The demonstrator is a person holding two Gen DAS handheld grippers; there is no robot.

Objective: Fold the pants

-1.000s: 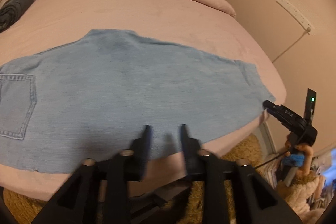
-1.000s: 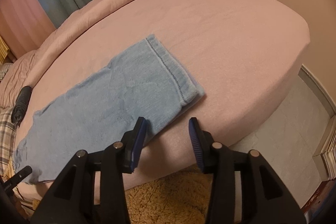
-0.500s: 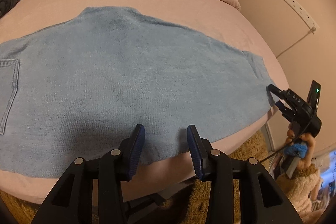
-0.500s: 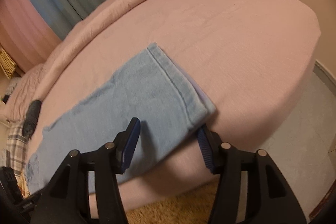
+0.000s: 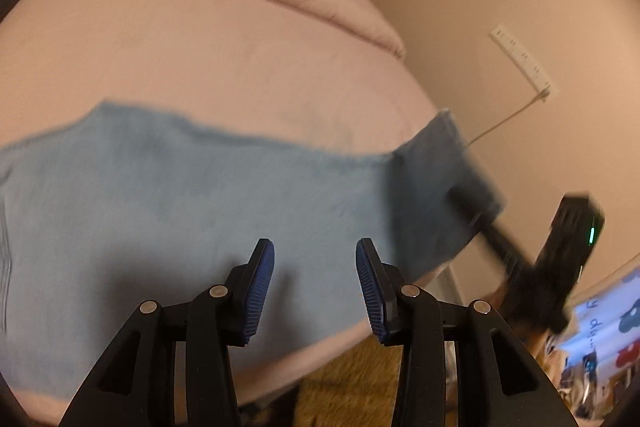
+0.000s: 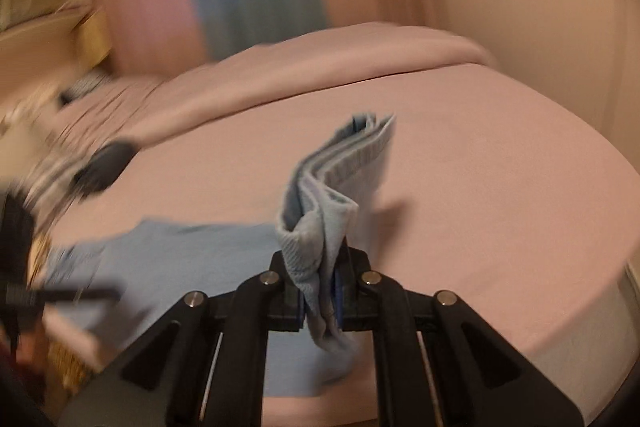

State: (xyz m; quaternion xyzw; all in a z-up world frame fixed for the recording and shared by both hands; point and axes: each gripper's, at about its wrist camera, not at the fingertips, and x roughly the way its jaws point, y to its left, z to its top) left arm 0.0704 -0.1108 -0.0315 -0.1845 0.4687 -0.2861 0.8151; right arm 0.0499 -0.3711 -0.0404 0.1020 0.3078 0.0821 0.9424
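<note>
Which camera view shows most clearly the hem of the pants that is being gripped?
The right wrist view. There the hem stands bunched between the fingers of the right gripper, its stitched edge and layers close and fairly sharp. The left wrist view shows the same hem only from afar, lifted and blurred, beyond the open left gripper.

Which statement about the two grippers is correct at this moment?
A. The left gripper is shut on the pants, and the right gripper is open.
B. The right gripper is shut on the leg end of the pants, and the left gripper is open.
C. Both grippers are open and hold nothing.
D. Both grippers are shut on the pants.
B: the right gripper pinches the bunched hem of the pants, lifted off the bed, while the left gripper is open above the cloth.
</note>
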